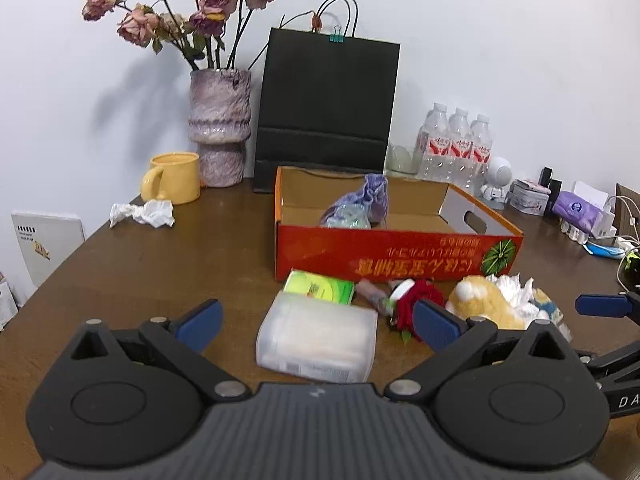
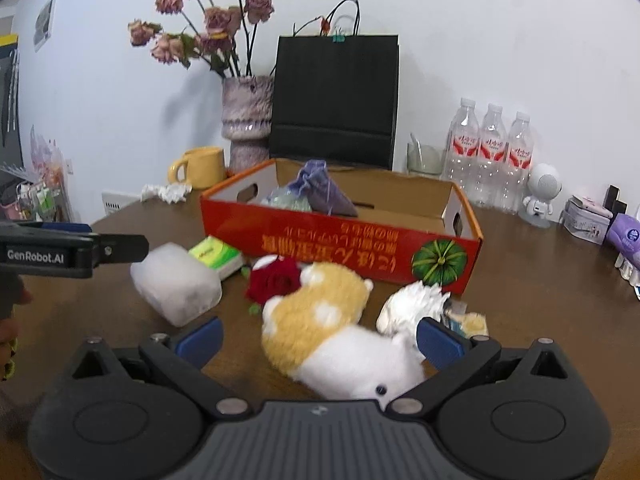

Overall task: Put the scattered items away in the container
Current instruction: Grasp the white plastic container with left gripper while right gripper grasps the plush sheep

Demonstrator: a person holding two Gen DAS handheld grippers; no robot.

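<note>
An orange cardboard box (image 1: 396,252) (image 2: 336,240) stands on the brown table with a purple pouch (image 1: 370,198) (image 2: 324,194) inside. In front of it lie a translucent plastic case (image 1: 318,338) (image 2: 176,284), a green packet (image 1: 320,286) (image 2: 216,254), a red rose (image 1: 416,306) (image 2: 276,280), a yellow and white plush toy (image 1: 484,304) (image 2: 332,328) and crumpled white paper (image 1: 516,292) (image 2: 412,304). My left gripper (image 1: 318,326) is open with the plastic case between its fingers. My right gripper (image 2: 318,340) is open around the plush toy.
A yellow mug (image 1: 174,178), a crumpled tissue (image 1: 142,214), a vase of dried roses (image 1: 220,128) and a black paper bag (image 1: 326,108) stand behind the box. Water bottles (image 2: 492,160), a small white robot figure (image 2: 542,194) and small packs are at the back right.
</note>
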